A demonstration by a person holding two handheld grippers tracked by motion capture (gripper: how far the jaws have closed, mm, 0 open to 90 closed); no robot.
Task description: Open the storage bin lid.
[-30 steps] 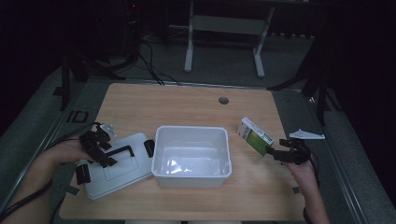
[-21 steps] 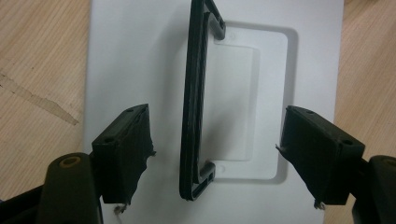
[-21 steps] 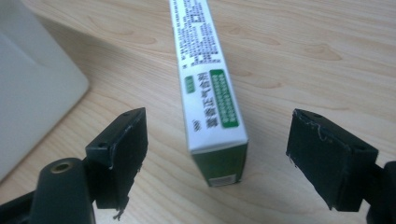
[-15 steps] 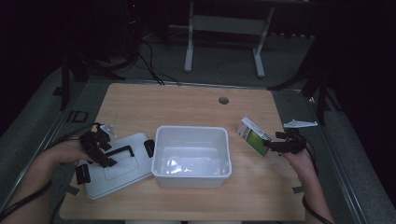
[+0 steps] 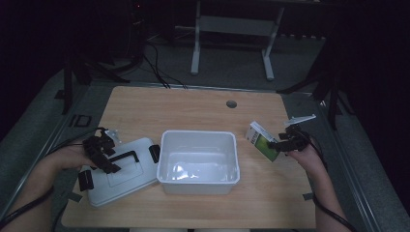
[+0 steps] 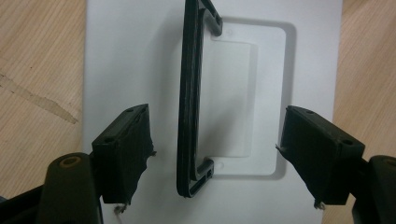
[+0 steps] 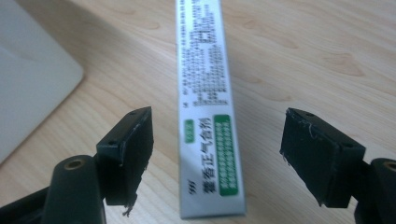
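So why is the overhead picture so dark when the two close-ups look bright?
High view: dim, room black, a glare patch inside the white bin. Left gripper view: evenly lit, lid pale, its handle sharp. Right gripper view: bright, the box print blurs toward the top.

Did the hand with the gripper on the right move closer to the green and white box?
Yes. The right gripper has slid left along the table toward the white tub, and its open jaws now straddle the green and white box.

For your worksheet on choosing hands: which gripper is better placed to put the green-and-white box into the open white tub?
Right. The right gripper has its open jaws straddling the box, beside the tub; the left gripper hovers over the lid.
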